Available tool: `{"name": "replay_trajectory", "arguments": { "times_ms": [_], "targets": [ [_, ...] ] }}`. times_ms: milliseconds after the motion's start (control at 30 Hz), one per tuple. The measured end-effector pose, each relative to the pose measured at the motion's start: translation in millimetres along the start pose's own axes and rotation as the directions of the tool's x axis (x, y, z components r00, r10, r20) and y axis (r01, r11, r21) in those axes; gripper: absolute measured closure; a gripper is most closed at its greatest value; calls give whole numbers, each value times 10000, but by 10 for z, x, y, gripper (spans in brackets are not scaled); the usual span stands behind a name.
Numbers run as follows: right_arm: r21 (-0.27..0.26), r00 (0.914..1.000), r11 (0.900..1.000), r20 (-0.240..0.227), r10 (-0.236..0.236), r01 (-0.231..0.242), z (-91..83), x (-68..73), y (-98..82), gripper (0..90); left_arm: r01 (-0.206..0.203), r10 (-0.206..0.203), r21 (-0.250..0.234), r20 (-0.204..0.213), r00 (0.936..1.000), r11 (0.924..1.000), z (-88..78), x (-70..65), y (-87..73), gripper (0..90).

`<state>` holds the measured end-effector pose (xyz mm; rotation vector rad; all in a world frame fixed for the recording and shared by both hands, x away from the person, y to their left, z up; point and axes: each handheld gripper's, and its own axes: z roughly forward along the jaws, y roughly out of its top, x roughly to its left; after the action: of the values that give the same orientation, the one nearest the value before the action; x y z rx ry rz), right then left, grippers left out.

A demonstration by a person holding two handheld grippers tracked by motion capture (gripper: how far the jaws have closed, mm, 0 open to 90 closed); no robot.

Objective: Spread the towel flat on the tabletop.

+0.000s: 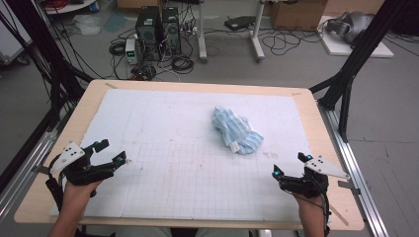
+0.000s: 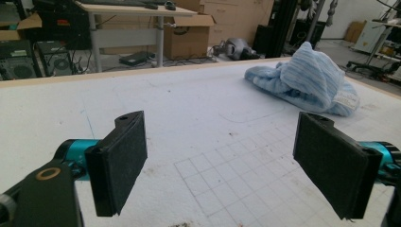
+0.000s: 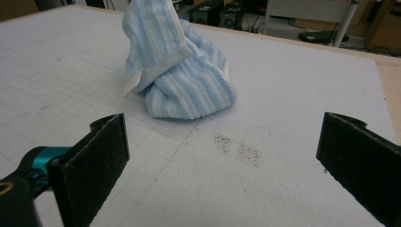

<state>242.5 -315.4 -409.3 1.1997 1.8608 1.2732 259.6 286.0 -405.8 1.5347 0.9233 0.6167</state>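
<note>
- While the striped blue towel (image 1: 237, 130) lies bunched on the counter (image 1: 163, 148), your left gripper (image 1: 109, 152) holds its jaws apart, empty.
- Your right gripper (image 1: 290, 164) likewise, well short of it.

Black computer towers (image 1: 159, 30) on grey floor, upper left of centre; tangled black cables (image 1: 178, 61) beside them; brown cardboard box (image 1: 296, 14) at upper right.

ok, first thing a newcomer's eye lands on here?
The crumpled blue-and-white striped towel, heaped right of centre on the white gridded mat. Then the left gripper and the right gripper near the table's front corners, jaws open, with nothing between them.
</note>
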Motion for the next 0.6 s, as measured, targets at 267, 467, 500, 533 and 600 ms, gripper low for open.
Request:
{"name": "replay_trajectory", "arguments": {
  "times_ms": [267,467,500,533,600],
  "targets": [
    [-101,9997,9999,-197,120,-122,11,52,-19,24,-100,98,115,130,9999,9999,-67,-43,-14,201],
    [-88,9957,9989,-815,447,-456,38,109,49,69,-39,30,318,256,9997,9995,-72,-63,-42,198],
    [-107,9953,9991,-873,409,-420,46,119,68,69,-37,28,324,265,9996,9995,-67,-66,-47,198],
    [-97,9953,9992,-895,369,-380,64,143,104,69,-49,39,370,282,9996,9993,-62,-68,-54,198],
    [-108,9950,9995,-952,286,-297,85,160,136,69,-7,-6,414,322,9995,9991,-54,-67,-67,198]
  ]
}}
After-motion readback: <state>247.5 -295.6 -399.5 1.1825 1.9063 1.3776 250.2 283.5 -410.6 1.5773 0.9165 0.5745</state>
